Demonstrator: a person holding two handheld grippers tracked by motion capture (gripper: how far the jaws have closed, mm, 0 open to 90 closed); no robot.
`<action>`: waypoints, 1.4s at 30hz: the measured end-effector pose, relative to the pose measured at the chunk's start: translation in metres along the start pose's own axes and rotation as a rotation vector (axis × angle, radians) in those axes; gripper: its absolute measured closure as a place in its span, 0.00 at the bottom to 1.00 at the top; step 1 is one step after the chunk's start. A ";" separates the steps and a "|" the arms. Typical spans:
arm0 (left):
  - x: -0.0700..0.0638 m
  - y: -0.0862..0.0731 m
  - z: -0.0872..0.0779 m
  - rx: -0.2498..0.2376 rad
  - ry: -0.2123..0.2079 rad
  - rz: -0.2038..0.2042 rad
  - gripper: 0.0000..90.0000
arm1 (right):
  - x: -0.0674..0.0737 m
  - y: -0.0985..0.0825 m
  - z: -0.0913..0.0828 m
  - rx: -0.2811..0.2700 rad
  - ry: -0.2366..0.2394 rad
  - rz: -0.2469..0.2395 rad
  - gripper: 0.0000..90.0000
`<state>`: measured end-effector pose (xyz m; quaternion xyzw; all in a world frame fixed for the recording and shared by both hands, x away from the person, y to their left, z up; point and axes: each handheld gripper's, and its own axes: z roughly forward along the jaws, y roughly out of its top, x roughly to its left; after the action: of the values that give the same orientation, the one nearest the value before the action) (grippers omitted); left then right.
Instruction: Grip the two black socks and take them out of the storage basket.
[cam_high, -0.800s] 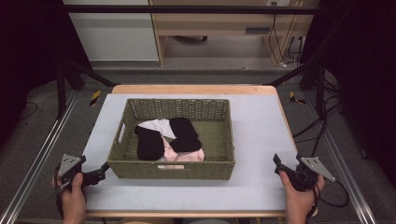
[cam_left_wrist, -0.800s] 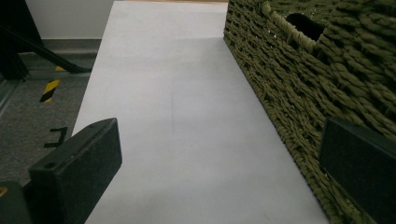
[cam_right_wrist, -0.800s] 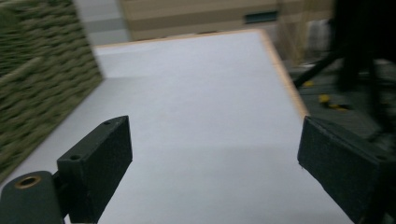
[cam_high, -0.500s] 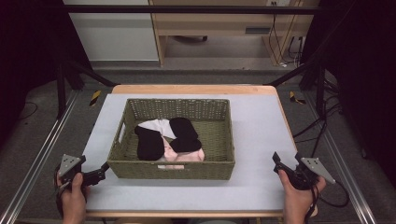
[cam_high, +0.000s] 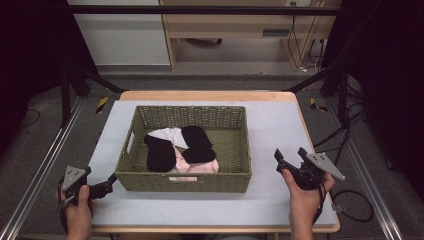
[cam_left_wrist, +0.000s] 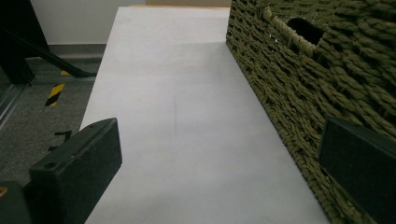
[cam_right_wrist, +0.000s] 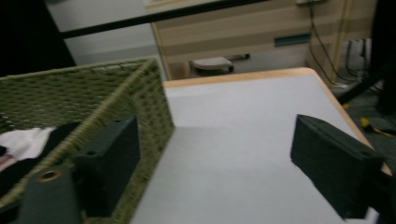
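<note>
1. Basket (cam_high: 185, 150) — olive woven wicker, rectangular, cut-out handles; sits mid-bench (cam_high: 270, 200), slightly to your left.
2. Contents — two black socks (cam_high: 161, 152), a white cloth (cam_high: 167, 134) and a pink piece (cam_high: 197, 167), heaped together.
3. Your left gripper (cam_high: 102, 189) — fingers spread wide, holding nothing, just beside the basket's near-left corner.
4. Your right gripper (cam_high: 290, 156) — fingers wide apart, empty, raised right of the basket.
</note>
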<state>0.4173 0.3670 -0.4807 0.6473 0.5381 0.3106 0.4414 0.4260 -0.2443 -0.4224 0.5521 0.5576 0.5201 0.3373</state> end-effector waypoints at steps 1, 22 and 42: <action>0.000 0.000 0.001 0.005 0.003 0.003 0.00 | 0.004 0.002 0.001 -0.011 0.017 -0.002 0.24; 0.000 0.000 0.001 0.005 -0.002 0.004 0.00 | 0.104 0.043 0.052 -0.011 0.129 -0.096 0.32; -0.001 0.000 0.001 0.012 -0.005 0.015 0.00 | 0.154 0.039 0.118 0.059 0.173 -0.139 0.27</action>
<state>0.4183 0.3654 -0.4808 0.6548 0.5341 0.3092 0.4363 0.5234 -0.0765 -0.3826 0.4747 0.6367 0.5245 0.3068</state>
